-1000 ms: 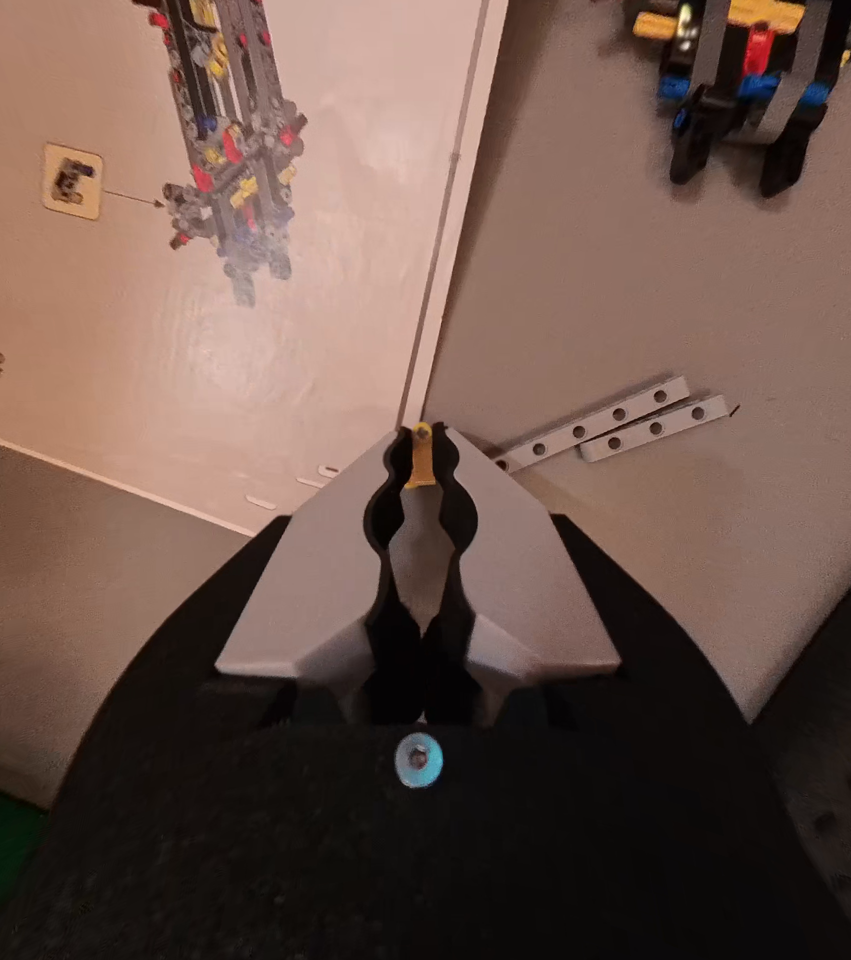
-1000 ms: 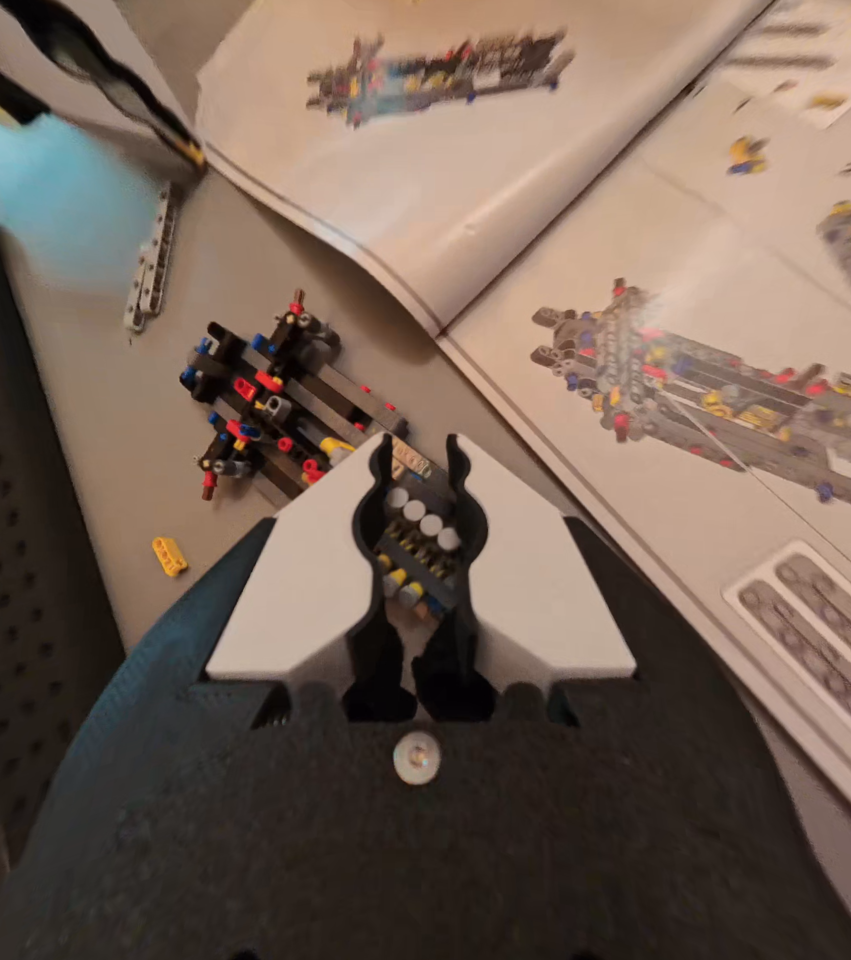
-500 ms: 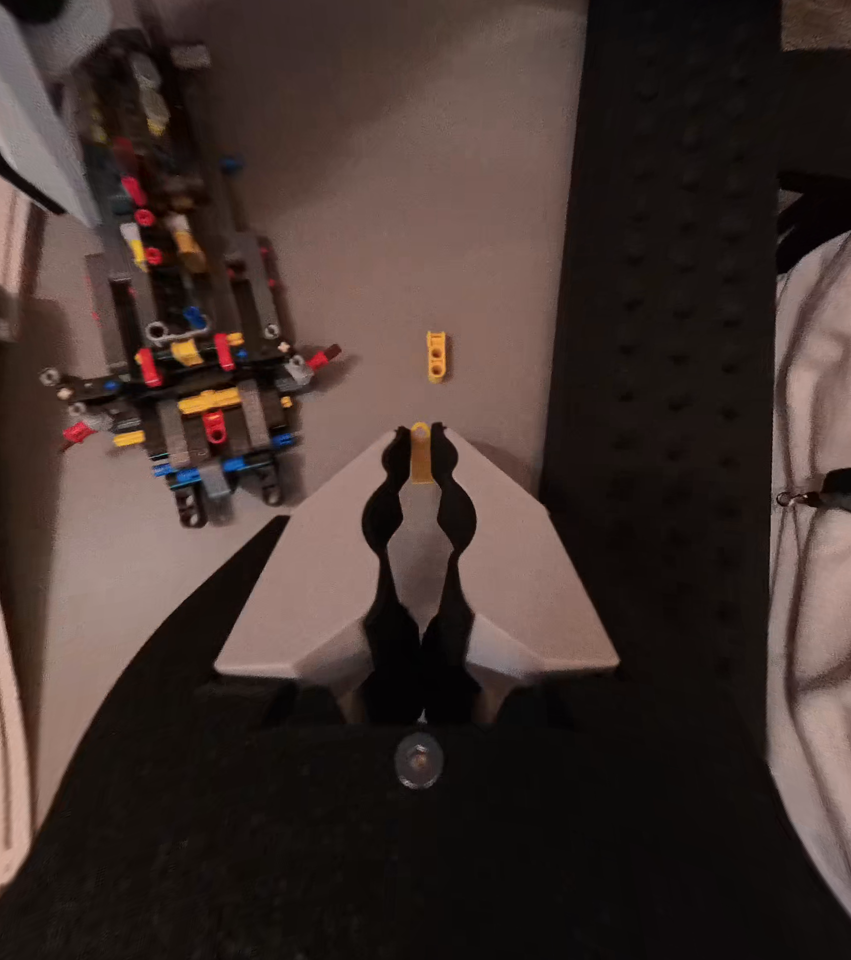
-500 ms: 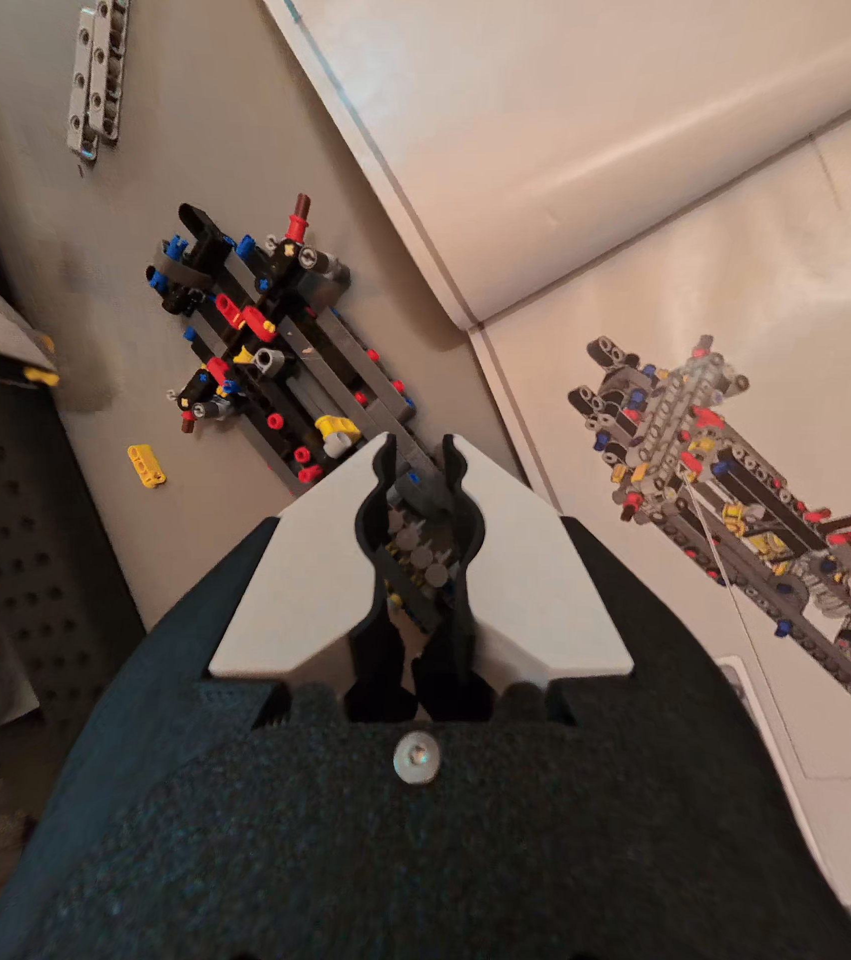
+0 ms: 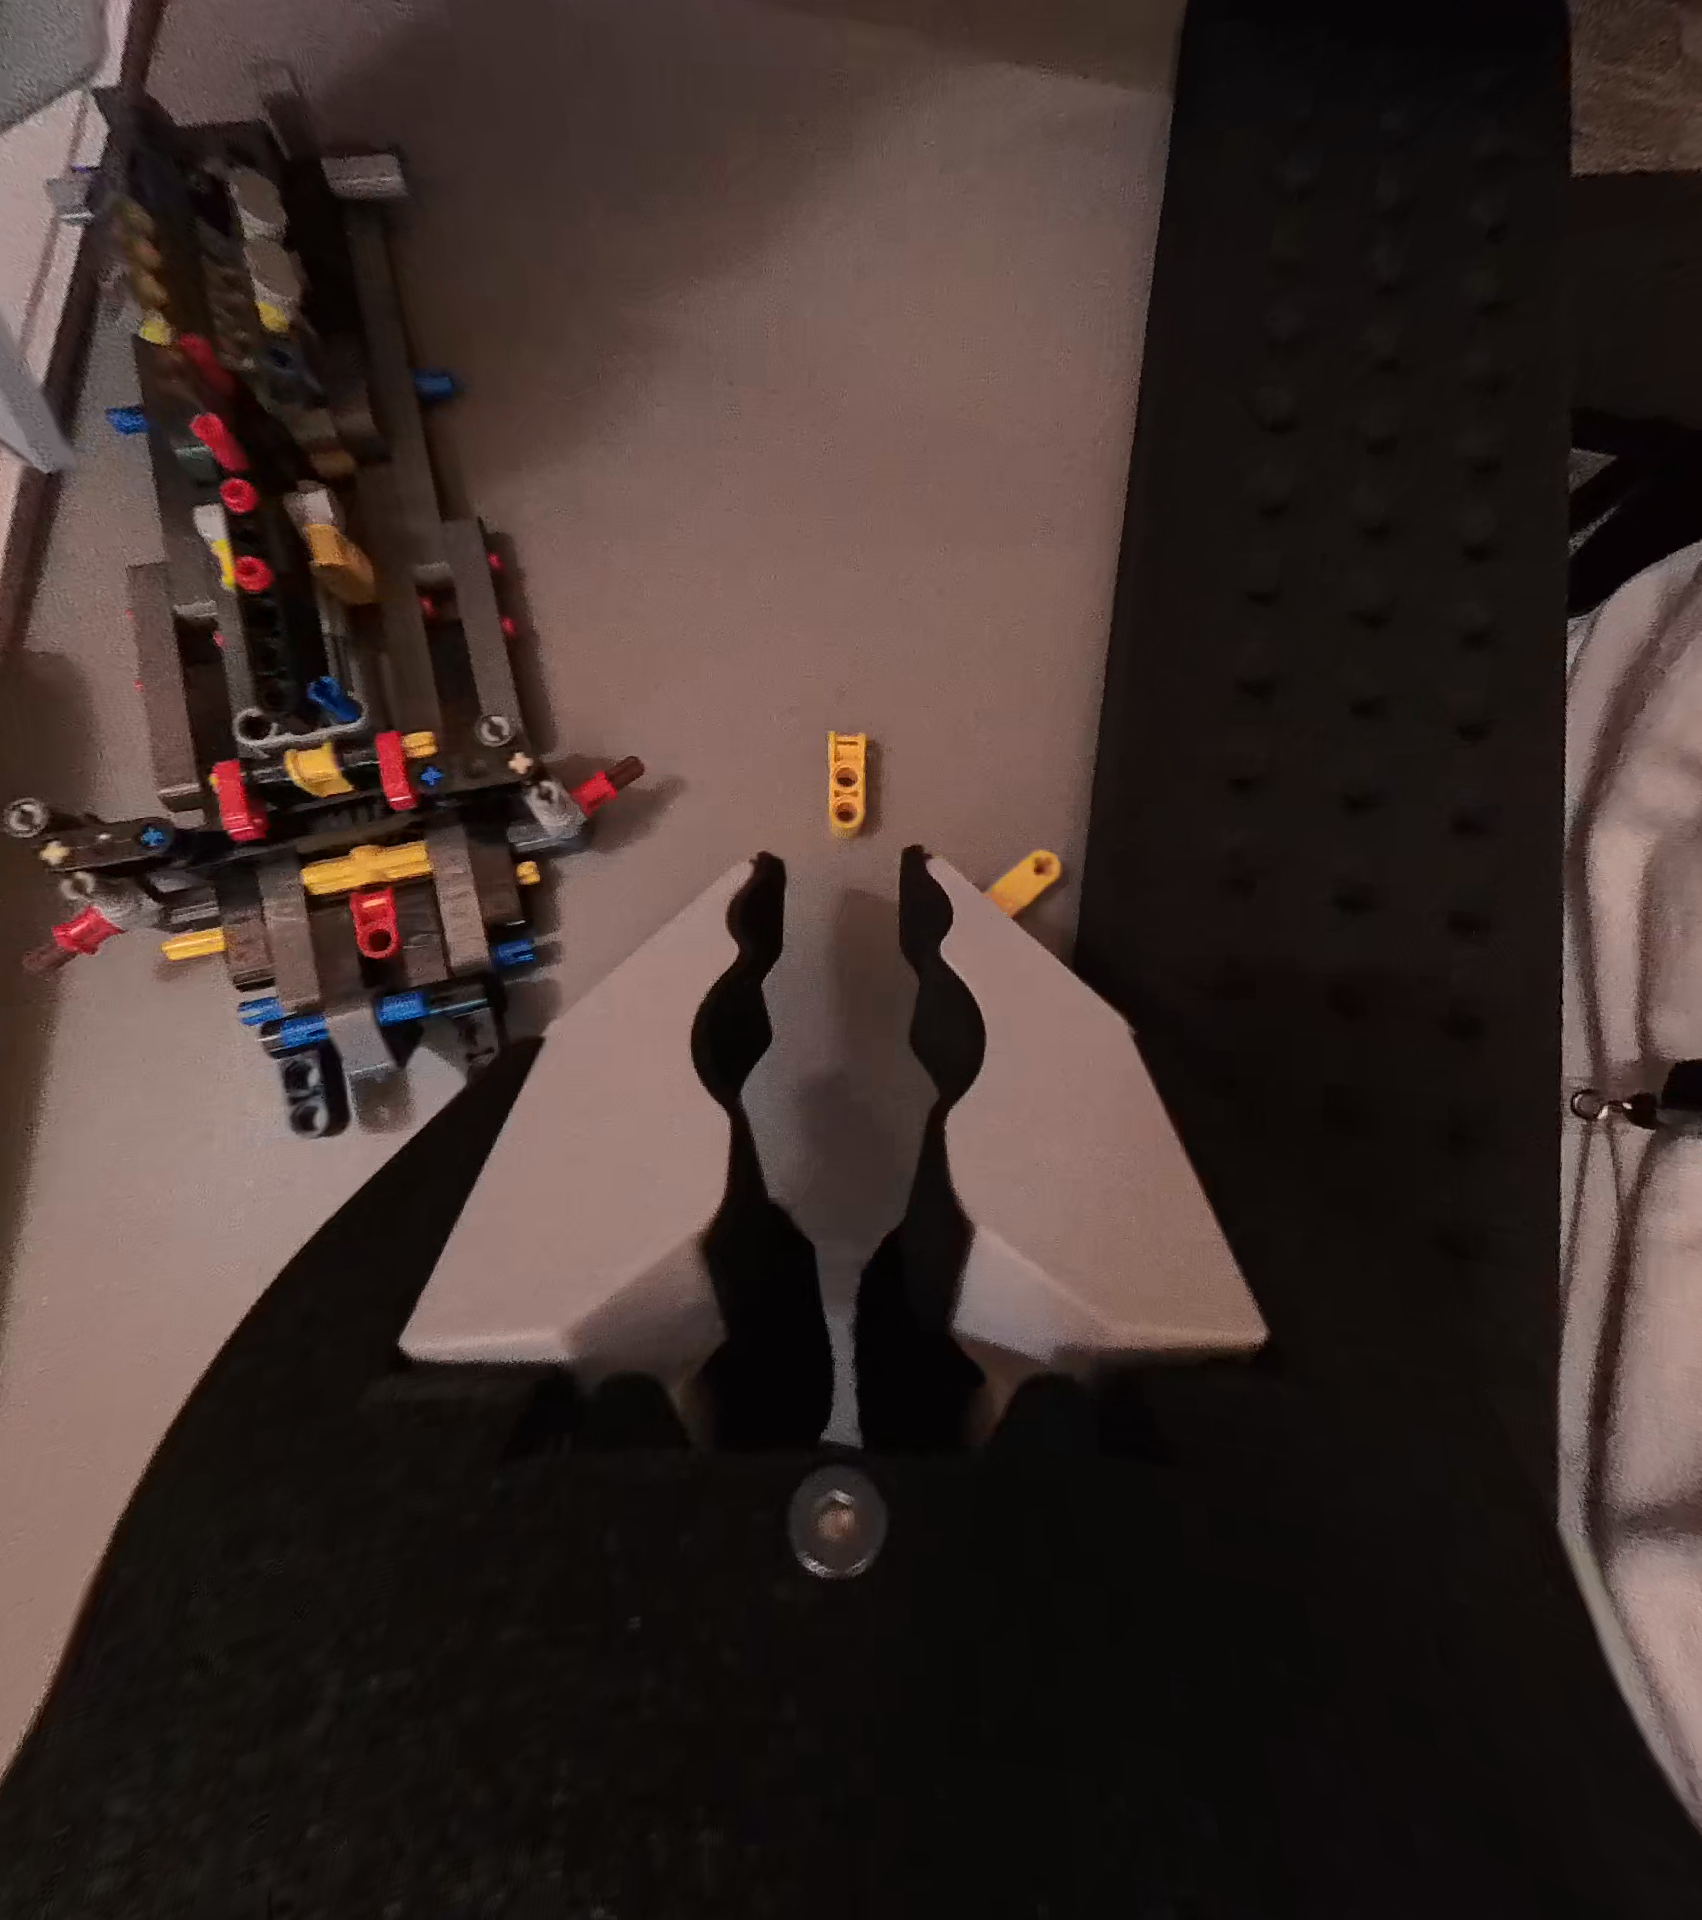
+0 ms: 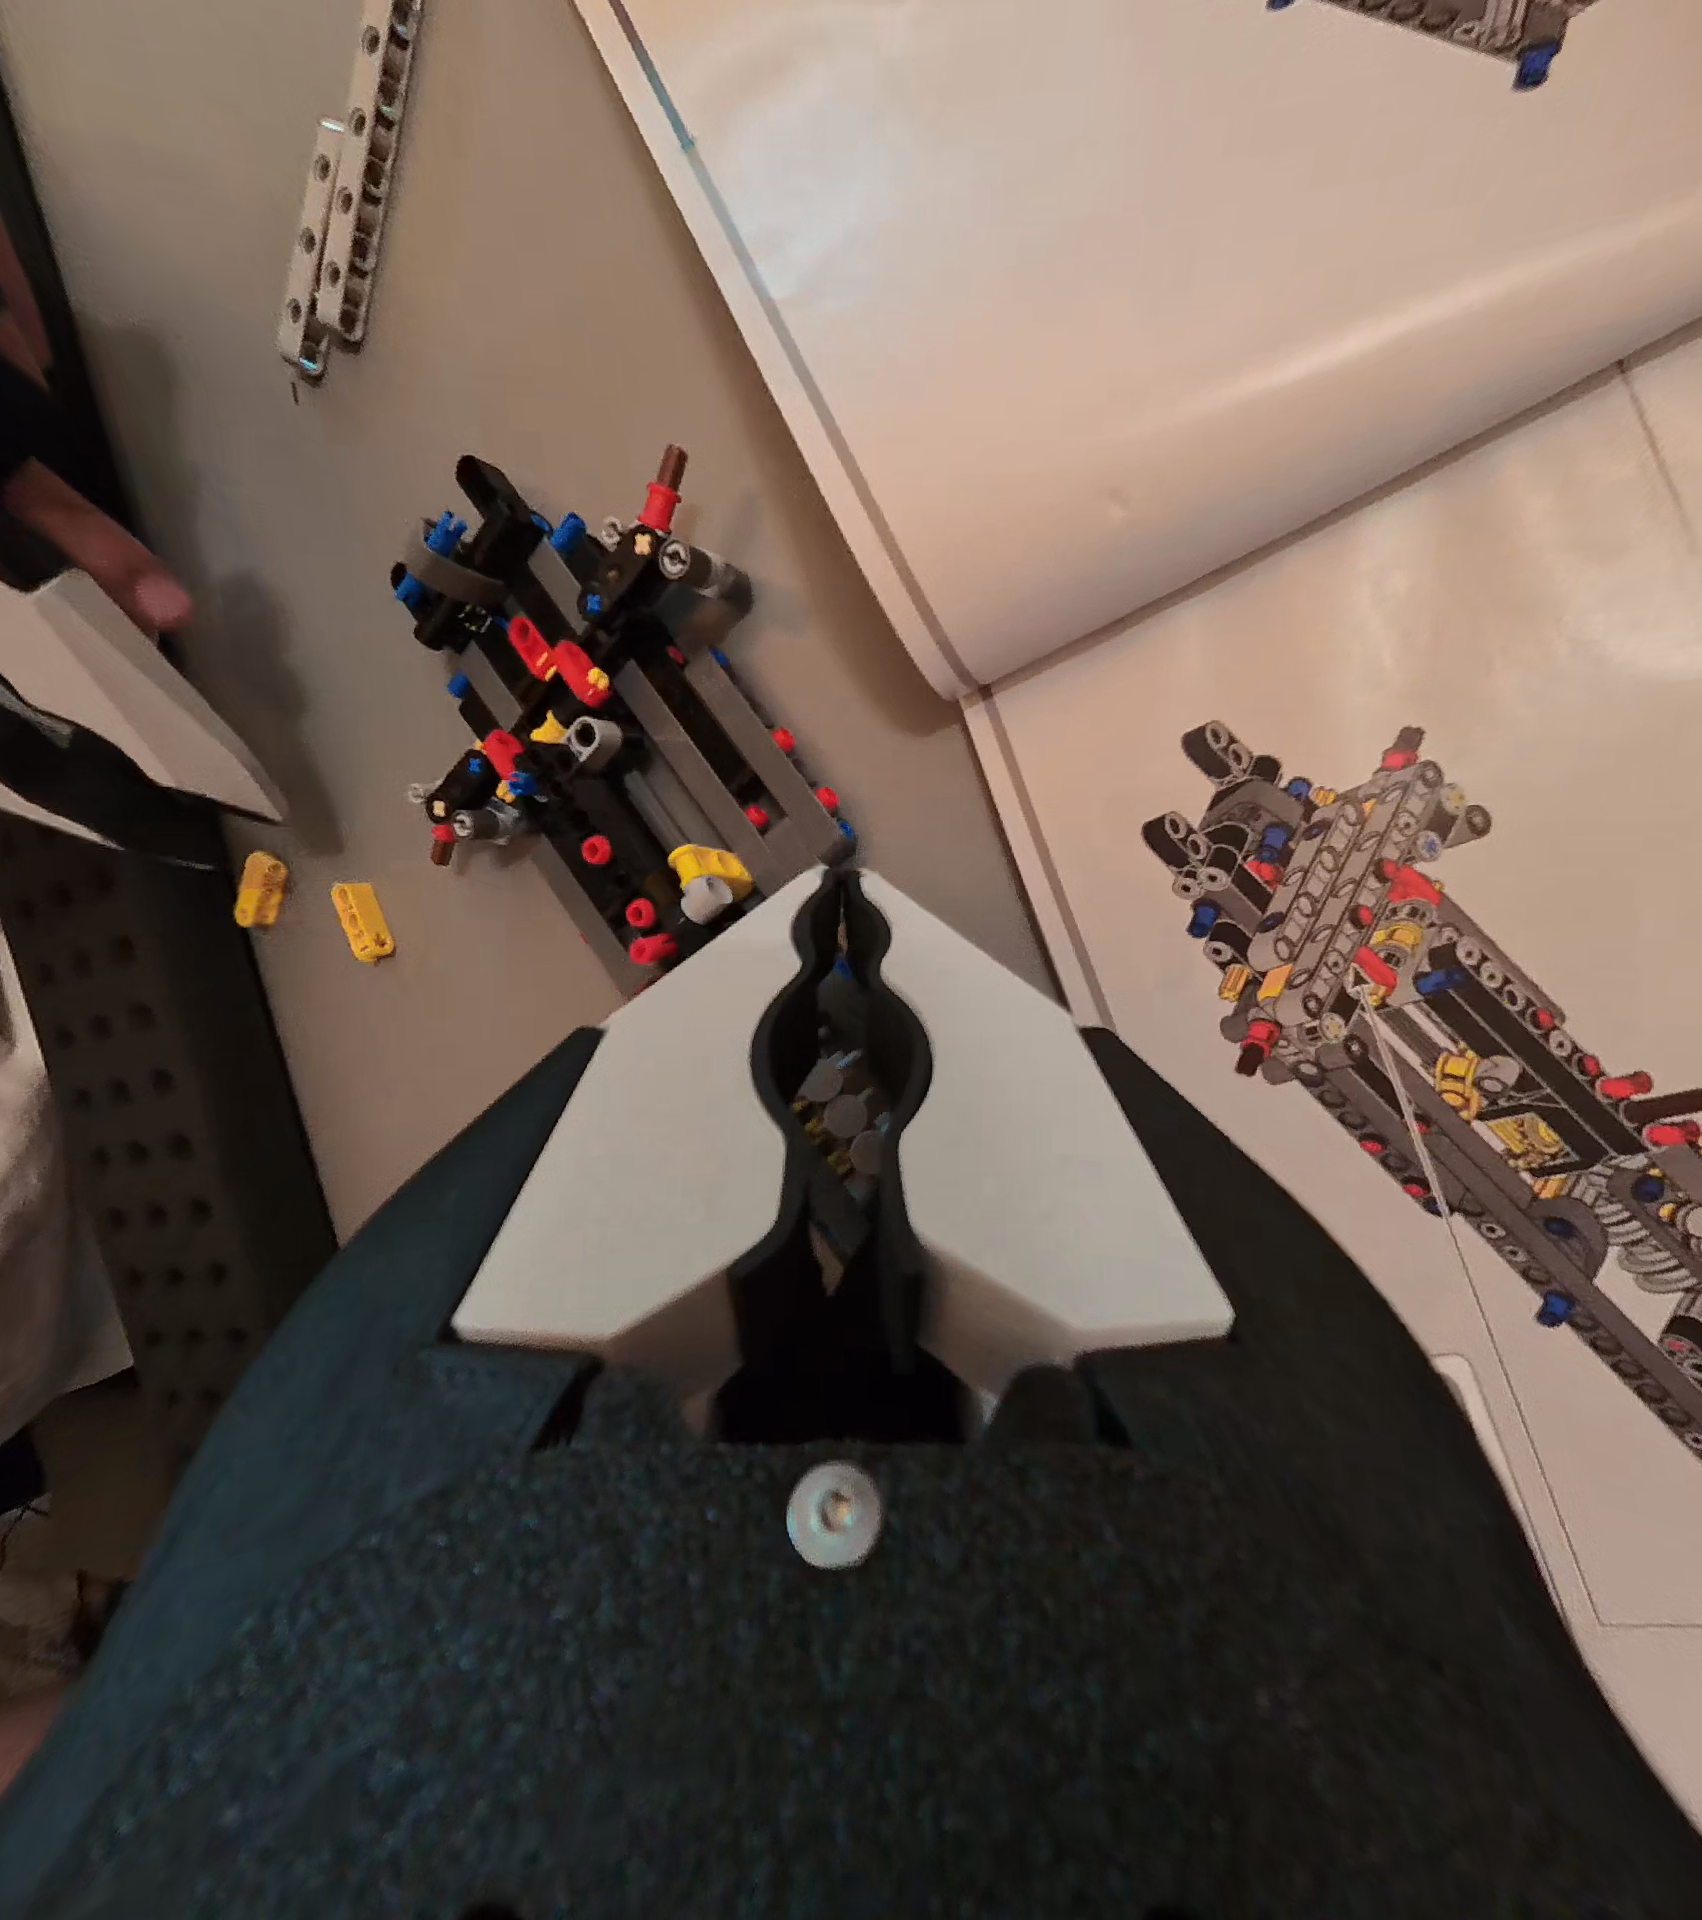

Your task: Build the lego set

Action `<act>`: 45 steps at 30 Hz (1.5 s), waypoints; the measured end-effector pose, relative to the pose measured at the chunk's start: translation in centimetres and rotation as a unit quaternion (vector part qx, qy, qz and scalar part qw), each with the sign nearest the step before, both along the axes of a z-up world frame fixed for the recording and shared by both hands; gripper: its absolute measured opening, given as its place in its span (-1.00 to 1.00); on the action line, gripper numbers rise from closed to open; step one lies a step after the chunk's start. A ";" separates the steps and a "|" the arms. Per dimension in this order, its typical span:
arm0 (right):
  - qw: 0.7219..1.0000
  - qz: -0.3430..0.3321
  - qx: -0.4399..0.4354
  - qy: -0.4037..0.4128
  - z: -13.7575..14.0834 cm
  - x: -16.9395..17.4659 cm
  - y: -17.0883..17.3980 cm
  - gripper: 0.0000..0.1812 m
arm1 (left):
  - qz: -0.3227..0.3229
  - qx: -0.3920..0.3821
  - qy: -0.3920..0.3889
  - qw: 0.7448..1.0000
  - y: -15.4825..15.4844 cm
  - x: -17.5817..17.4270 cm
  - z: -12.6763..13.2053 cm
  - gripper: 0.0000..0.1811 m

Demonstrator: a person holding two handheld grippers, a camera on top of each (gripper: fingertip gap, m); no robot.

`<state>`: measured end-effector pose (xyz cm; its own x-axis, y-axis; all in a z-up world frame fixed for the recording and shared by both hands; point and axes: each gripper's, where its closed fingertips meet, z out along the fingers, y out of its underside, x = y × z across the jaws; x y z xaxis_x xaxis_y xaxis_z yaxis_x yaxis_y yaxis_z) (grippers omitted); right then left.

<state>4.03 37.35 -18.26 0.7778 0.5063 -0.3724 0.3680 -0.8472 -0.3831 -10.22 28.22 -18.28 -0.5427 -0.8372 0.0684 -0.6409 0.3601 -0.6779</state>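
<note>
Just ahead of the left tool [image 5: 836,854], jaws apart and empty, two yellow pieces [image 5: 846,781] lie on the surface [image 5: 826,416]. Lego assembly [image 5: 307,727] sits off its left. Right tool [image 6: 842,883] is pinched closed over the assembly's end; grip unclear.

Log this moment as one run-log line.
left gripper: open, empty | right gripper: shut on lego assembly | two yellow pieces loose on table | manual open

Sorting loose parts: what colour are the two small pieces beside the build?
Yellow; both small plastic connector pieces show best in the right wrist view.
</note>
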 end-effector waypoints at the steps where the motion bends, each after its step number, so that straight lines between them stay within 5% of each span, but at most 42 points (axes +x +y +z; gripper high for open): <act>1: 1.000 0.000 -0.003 -0.002 -0.1 0.0 -0.1 -0.92 | 0.005 0.002 -0.004 1.000 0.4 0.1 0.2 -0.77; 5: 1.000 0.003 -0.025 -0.006 -1.2 -0.1 -0.2 -0.83 | 0.021 0.001 -0.009 1.000 1.7 0.3 0.3 -0.77; 13: 0.999 0.023 -0.027 -0.020 -1.9 -0.2 0.0 -1.00 | 0.040 0.003 -0.020 0.999 2.8 0.5 0.7 -0.77; 23: 0.995 -0.045 0.082 0.037 3.0 0.7 0.9 -1.00 | 0.040 0.009 -0.014 0.999 3.7 0.3 0.4 -0.77; 27: 0.999 -0.032 0.005 0.014 -0.3 0.2 -0.7 -0.78 | 0.029 0.036 -0.012 0.999 4.7 0.6 0.5 -0.77; 35: 0.998 -0.006 -0.055 0.013 -1.9 -0.1 -0.7 -0.97 | 0.020 0.044 -0.010 0.999 5.0 0.5 0.7 -0.77; 41: 1.000 -0.009 -0.005 0.019 -0.4 0.2 0.6 -1.00 | 0.033 0.050 -0.012 0.998 5.9 0.4 0.3 -0.77; 45: 0.990 -0.102 0.087 -0.034 2.0 3.3 0.9 -1.00 | 0.078 0.045 -0.030 0.995 8.6 1.2 0.7 -0.79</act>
